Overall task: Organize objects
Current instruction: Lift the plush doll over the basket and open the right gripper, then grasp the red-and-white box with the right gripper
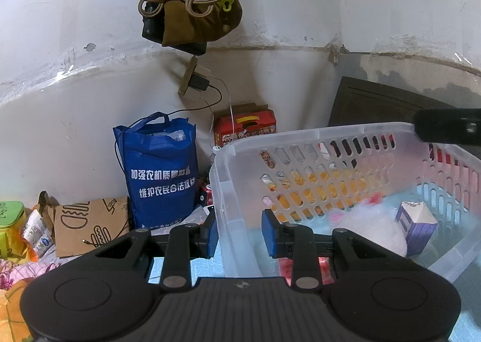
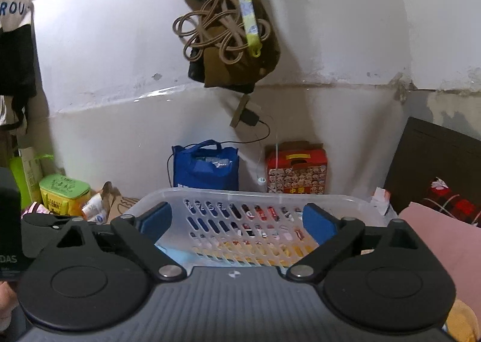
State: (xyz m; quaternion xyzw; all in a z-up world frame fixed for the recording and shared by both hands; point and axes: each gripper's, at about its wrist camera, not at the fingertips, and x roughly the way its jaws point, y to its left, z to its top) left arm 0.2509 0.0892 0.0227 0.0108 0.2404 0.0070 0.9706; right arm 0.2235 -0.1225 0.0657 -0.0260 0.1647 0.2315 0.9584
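One basket (image 1: 300,134), one carton (image 1: 416,226), two parted tools (image 1: 239,232) (image 2: 237,221).

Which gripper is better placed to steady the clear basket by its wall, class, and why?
Left, probably. The left gripper already straddles the clear basket's near corner wall with open fingers, one each side. The right gripper hangs open above the basket, gripping nothing.

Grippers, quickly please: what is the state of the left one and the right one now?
Left gripper: open, jaws astride the basket wall, gripping nothing.
Right gripper: open wide, empty.
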